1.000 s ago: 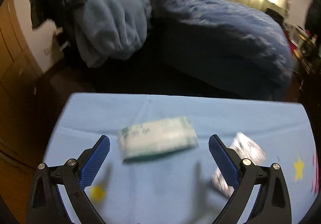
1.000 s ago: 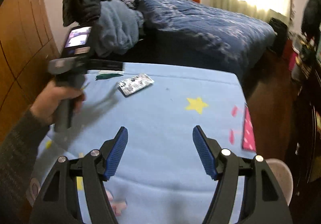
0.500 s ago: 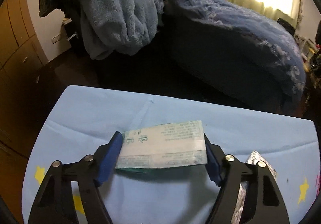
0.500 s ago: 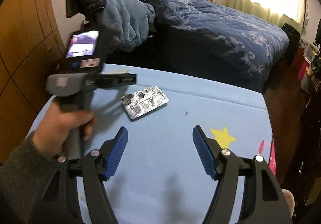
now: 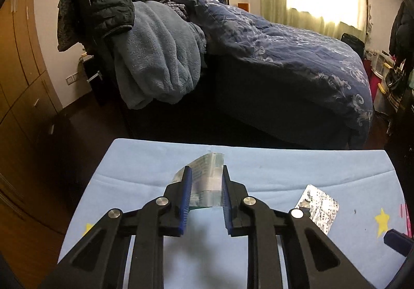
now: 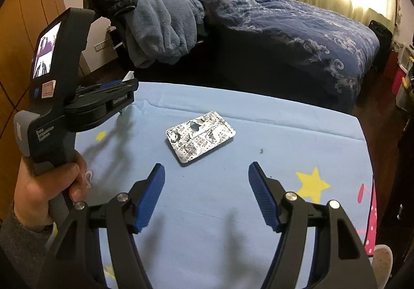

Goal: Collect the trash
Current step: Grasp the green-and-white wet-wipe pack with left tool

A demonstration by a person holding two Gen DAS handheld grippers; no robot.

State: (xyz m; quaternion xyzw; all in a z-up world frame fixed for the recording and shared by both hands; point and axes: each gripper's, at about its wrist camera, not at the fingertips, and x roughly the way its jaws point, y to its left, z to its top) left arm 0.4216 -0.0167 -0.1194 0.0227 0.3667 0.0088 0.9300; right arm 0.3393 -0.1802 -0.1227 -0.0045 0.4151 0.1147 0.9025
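Note:
A white and green paper wrapper (image 5: 208, 177) is pinched and buckled between the blue pads of my left gripper (image 5: 206, 168). Its jaws are closing on it, just above the light blue tablecloth (image 5: 284, 167). In the right wrist view that left gripper (image 6: 126, 83) is at the table's far left, held by a hand (image 6: 46, 185), with a white tip of the wrapper (image 6: 128, 76) showing. A crumpled silver blister pack (image 6: 200, 136) lies flat on the cloth, also visible as the blister pack (image 5: 319, 207) at the right. My right gripper (image 6: 207, 165) stands open just short of it, holding nothing.
The tablecloth (image 6: 284, 138) carries yellow stars and pink prints. Behind the table stands a bed with a dark blue duvet (image 5: 284, 56) and a heaped pale blue fleece (image 5: 160, 56) with dark jackets. Wooden wardrobe doors (image 5: 20, 69) line the left.
My left jaws have closed in from wide open onto the wrapper, buckling it and raising it slightly. My right gripper has moved up closer to the blister pack, still open.

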